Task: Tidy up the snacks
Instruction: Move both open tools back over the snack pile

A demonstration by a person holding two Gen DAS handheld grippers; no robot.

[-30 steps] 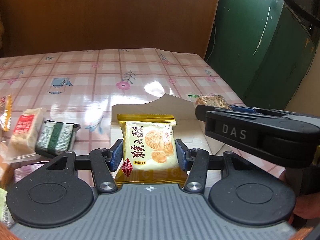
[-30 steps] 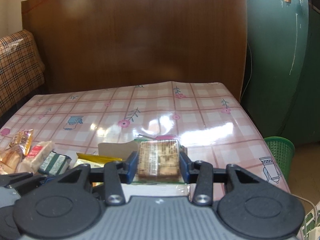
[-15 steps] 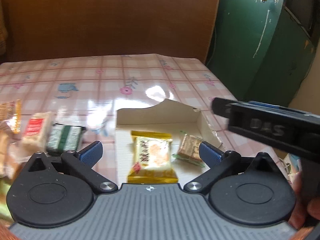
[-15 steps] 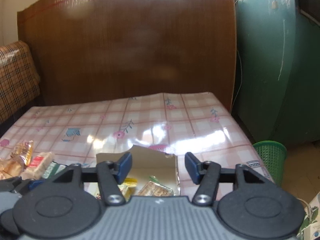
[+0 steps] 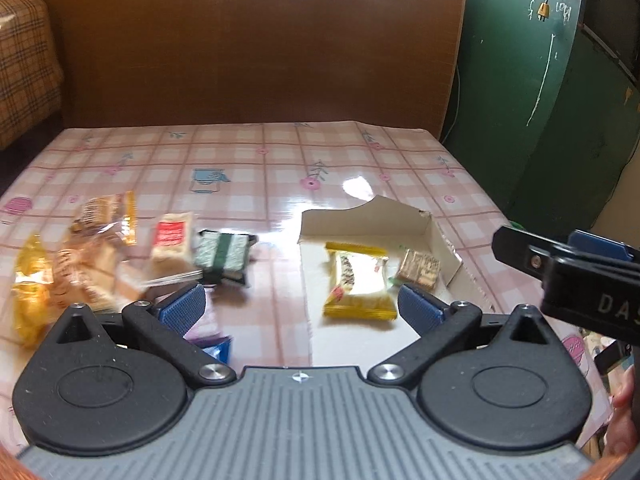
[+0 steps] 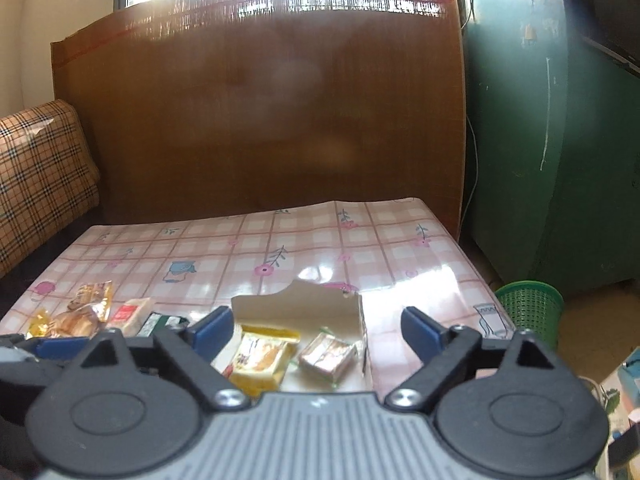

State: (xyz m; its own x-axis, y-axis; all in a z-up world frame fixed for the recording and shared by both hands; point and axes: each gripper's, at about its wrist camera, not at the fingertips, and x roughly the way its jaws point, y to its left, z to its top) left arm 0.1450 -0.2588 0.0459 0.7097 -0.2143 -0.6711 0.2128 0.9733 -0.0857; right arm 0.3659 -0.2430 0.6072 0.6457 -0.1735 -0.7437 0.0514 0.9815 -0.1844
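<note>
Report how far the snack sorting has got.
Done: the yellow cracker packet and the brown biscuit packet lie in the cardboard box. In hand: nothing; the left gripper and right gripper are both open. Left: the green-banded packet, the red-label packet and the blurred wrapped snacks sit on the tablecloth.
</note>
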